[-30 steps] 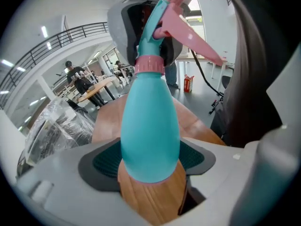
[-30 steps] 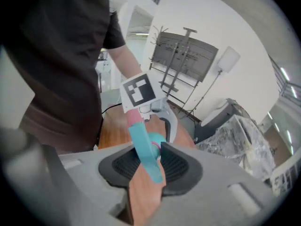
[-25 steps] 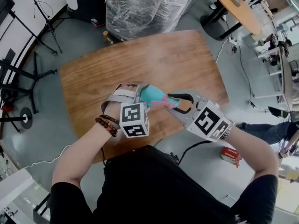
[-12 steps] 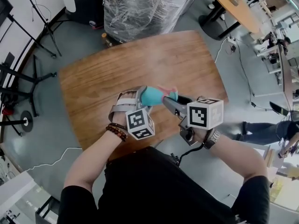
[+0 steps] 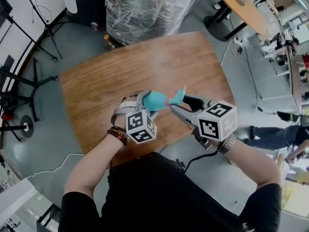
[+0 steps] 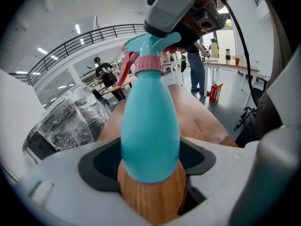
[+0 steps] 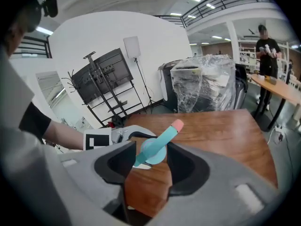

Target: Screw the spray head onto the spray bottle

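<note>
- The left tongs [image 6: 150, 163] hold the fat bottom end of the blue-green bottle [image 6: 150, 126]. One pad is on each side of it, and the tongs are wide because the bottle is wide.
- The bottle is up in the air, over the near edge of the brown wooden counter [image 5: 120, 71]. It does not touch the counter.
- The bottle is tipped on its side over the counter, with its top end toward the right tongs [image 7: 148, 163].
- The spray head [image 6: 151, 45] sits on top of the bottle, with a pink ring [image 6: 149, 64] where the two meet. I cannot tell if it is screwed on tight.
- A pink trigger [image 6: 126, 70] hangs from the spray head.
- The right tongs have just been opening up. Now they are wide, with the spray head between them, but the pads do not squeeze it.
- The right tongs are over the near edge of the counter too.
- A big bundle wrapped in clear plastic [image 5: 140, 4] stands on the floor past the far edge of the counter.
- The person stands at the near edge of the counter and wears a bead bracelet [image 5: 118, 135] on the left wrist.
</note>
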Tool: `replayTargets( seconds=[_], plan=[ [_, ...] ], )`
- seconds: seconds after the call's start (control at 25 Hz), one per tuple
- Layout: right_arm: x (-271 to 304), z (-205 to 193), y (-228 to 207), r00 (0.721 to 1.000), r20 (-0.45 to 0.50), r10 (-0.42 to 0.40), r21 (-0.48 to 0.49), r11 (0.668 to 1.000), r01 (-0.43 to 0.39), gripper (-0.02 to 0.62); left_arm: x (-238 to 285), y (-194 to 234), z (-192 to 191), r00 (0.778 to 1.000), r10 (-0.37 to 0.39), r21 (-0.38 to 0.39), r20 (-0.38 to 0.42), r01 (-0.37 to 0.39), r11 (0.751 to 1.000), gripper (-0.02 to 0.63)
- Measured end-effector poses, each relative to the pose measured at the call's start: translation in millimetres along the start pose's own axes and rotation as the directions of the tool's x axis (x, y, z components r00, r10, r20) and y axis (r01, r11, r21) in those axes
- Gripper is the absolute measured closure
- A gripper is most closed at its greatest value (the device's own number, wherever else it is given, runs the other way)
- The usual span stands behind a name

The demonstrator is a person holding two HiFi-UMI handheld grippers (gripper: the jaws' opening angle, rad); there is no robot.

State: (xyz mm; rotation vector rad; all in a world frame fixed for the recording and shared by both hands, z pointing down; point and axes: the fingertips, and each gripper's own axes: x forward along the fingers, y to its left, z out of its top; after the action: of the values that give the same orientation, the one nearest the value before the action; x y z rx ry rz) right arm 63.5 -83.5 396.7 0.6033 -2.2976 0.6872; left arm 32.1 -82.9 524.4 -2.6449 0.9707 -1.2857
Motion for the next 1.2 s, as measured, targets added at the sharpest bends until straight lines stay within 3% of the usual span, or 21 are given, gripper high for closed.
replayTargets(
  seconds=[0.24,0.32,0.36,0.4,0.44,0.48,0.56,0.64,0.68,0.76,0.8,0.88,1.0,1.08,1.2],
  plan=[
    [-18.2,4.3,7.3,0.999,-0.030,0.011,-0.139,0.990,-0.015,0.396,-4.0,-2.7,9.3,0.993,-0.072,-0.070,0.092,0.079,0.994,0.206],
    [-27.7,8.1,13.3,0.999,-0.033,0.005,-0.239,0.971,-0.013,0.396,-6.9,-3.6,12.8,0.989,-0.080,-0.078,0.124,0.090,0.993,0.206],
    [-33.1,12.0,17.6,1.000,-0.031,-0.006,-0.330,0.944,-0.004,0.396,-8.6,-4.2,14.2,0.987,-0.084,-0.073,0.138,0.095,0.993,0.207],
    [-38.5,17.2,22.9,0.999,-0.027,-0.024,-0.449,0.893,0.009,0.396,-10.3,-4.8,15.5,0.985,-0.090,-0.065,0.149,0.101,0.993,0.206],
    [-43.4,22.6,29.3,0.999,-0.024,-0.047,-0.586,0.810,0.024,0.396,-11.7,-5.6,16.7,0.982,-0.099,-0.055,0.159,0.109,0.992,0.207],
    [-47.0,26.6,36.6,0.997,-0.022,-0.070,-0.720,0.694,0.033,0.396,-12.8,-6.5,17.9,0.980,-0.111,-0.044,0.166,0.120,0.992,0.206],
    [-48.0,24.7,50.5,0.995,-0.024,-0.098,-0.913,0.409,0.018,0.396,-14.3,-9.1,19.7,0.975,-0.141,-0.016,0.173,0.146,0.989,0.206],
    [-42.7,10.4,58.4,0.990,-0.067,-0.122,-0.990,0.133,-0.051,0.396,-16.4,-12.8,21.3,0.969,-0.174,0.018,0.174,0.173,0.985,0.206],
    [-39.3,2.1,59.3,0.985,-0.094,-0.142,-0.996,0.017,-0.092,0.396,-17.8,-15.3,22.4,0.966,-0.190,0.038,0.174,0.186,0.982,0.206],
    [-33.1,-11.9,57.1,0.974,-0.133,-0.183,-0.971,-0.172,-0.165,0.396,-21.0,-21.4,24.4,0.960,-0.223,0.083,0.167,0.212,0.974,0.206],
    [-30.5,-17.0,55.9,0.969,-0.145,-0.198,-0.951,-0.244,-0.192,0.396,-22.4,-24.6,25.1,0.958,-0.239,0.105,0.160,0.224,0.969,0.206],
    [-25.7,-24.6,58.5,0.965,-0.163,-0.204,-0.912,-0.343,-0.226,0.396,-25.0,-31.1,25.8,0.952,-0.272,0.143,0.143,0.252,0.957,0.206],
    [-20.3,-39.5,62.3,0.959,-0.194,-0.207,-0.854,-0.446,-0.268,0.396,-29.0,-40.3,25.3,0.941,-0.315,0.178,0.125,0.291,0.940,0.206],
    [-17.3,-49.1,64.0,0.955,-0.214,-0.205,-0.833,-0.472,-0.288,0.396,-31.6,-43.9,24.8,0.938,-0.326,0.193,0.115,0.301,0.934,0.206],
    [-14.1,-56.1,66.3,0.956,-0.221,-0.194,-0.830,-0.478,-0.289,0.423,-33.7,-44.1,25.8,0.941,-0.320,0.205,0.107,0.294,0.934,0.206]
  ],
)
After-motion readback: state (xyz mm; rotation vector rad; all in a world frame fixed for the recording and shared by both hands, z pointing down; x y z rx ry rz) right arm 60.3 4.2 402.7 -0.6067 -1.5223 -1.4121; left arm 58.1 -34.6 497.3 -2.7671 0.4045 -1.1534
